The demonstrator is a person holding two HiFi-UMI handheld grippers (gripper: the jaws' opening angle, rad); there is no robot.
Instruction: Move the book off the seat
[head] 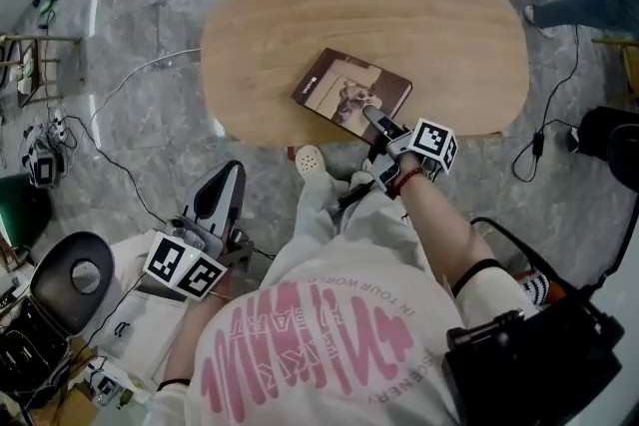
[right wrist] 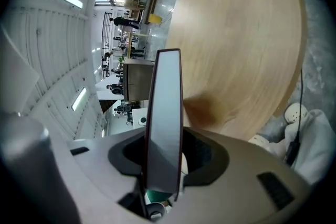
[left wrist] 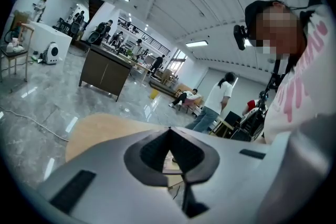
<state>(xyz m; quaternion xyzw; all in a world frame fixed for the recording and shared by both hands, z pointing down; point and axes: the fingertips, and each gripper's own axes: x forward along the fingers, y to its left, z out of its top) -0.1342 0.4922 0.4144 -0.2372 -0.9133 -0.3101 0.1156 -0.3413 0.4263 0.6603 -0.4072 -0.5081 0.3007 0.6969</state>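
At the near edge of the oval wooden surface [head: 449, 35], the right tool [head: 379, 127] is clamped partway closed on the near end of the dark-covered book [head: 351, 93], which lies over the wood. Off at the person's left side, the left tool [head: 228, 173] has its jaws together, gripping nothing.

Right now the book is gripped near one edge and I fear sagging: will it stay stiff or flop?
The book looks thin yet runs straight out of the right gripper, so it is probably fairly stiff. Held near one edge only, it may twist or droop when swung. Its smooth-looking cover might slip in the grip.
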